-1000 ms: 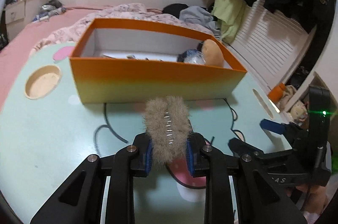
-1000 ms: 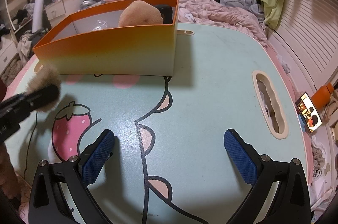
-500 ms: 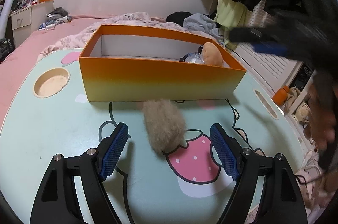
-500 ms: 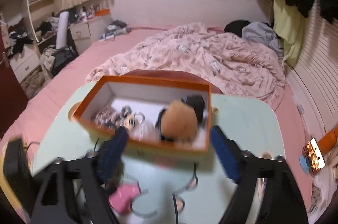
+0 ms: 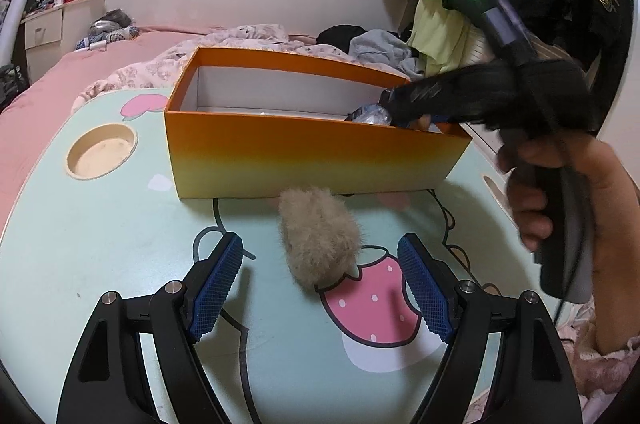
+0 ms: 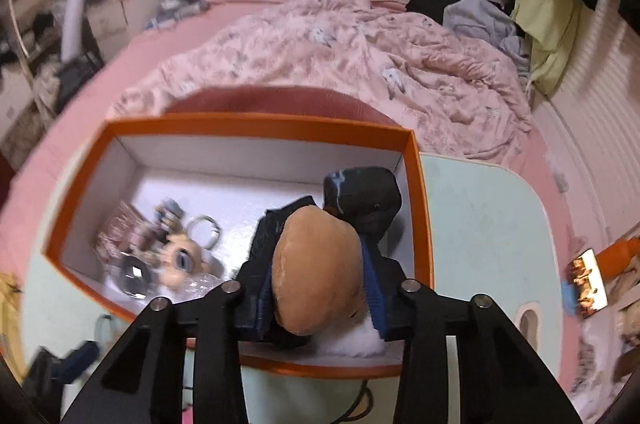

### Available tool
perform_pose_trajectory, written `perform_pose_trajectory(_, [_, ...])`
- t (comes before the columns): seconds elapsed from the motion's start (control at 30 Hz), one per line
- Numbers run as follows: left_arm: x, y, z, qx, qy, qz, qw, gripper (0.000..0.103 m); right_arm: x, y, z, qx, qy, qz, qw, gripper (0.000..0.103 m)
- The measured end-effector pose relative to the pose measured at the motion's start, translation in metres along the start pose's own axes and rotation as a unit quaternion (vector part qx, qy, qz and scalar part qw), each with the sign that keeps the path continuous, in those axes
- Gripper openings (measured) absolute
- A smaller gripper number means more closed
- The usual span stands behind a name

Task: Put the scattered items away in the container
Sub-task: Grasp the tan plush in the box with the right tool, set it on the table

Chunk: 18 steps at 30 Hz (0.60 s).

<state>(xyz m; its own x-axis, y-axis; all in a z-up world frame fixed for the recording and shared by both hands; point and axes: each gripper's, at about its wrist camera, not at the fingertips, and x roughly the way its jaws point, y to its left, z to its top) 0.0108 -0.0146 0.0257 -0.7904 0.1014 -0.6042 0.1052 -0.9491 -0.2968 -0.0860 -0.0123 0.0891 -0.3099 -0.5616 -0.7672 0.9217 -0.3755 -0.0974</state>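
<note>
A fluffy beige hair clip (image 5: 318, 236) lies on the mint table just in front of the orange box (image 5: 304, 160). My left gripper (image 5: 320, 288) is open around it, pads apart, low over the table. My right gripper (image 6: 318, 298) reaches down into the box's right end; its blue pads close in on both sides of a tan plush toy (image 6: 316, 270). The box (image 6: 422, 208) also holds a black item (image 6: 366, 196) and small trinkets (image 6: 168, 252). The right gripper shows in the left wrist view (image 5: 460, 96) over the box.
The table has a round cup recess (image 5: 102, 150) at the left and a slot (image 6: 528, 322) at the right. A pink bed with a rumpled blanket (image 6: 340, 56) lies behind. A phone (image 6: 588, 278) sits off the table's right side.
My left gripper let go of the fluffy clip, opened and backed off; the clip now lies on the table. My right gripper swung up over the box and closed in around the plush toy.
</note>
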Motion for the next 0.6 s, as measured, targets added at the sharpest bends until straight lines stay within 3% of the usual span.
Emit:
perform_pose_trajectory(0.13, [0.000,0.002,0.000,-0.008,0.000,0.000,1.0000,0.080,-0.056,-0.008,-0.002,0.012,-0.086,0.043,0.995,0.036])
perform_pose_trajectory(0.23, [0.000,0.003,0.000,-0.012,-0.002,0.002,0.9999,0.080,-0.089,-0.014,-0.021,0.014,-0.107,0.071,0.992,0.037])
perform_pose_trajectory(0.37, [0.000,0.005,0.000,-0.021,-0.001,0.000,0.9998,0.080,-0.090,-0.026,-0.067,0.032,-0.071,0.083,0.993,0.037])
perform_pose_trajectory(0.53, [0.001,0.007,0.001,-0.025,0.001,0.001,0.9997,0.080,-0.043,-0.024,-0.104,0.040,-0.006,0.071,0.997,0.038])
perform_pose_trajectory(0.57, [0.000,0.006,0.000,-0.024,0.000,0.002,0.9997,0.080,-0.035,-0.021,-0.105,0.038,0.001,0.063,0.997,0.041])
perform_pose_trajectory(0.6, [0.001,0.006,0.001,-0.023,0.001,0.003,0.9997,0.080,-0.030,-0.020,-0.107,0.032,0.005,0.053,0.998,0.050])
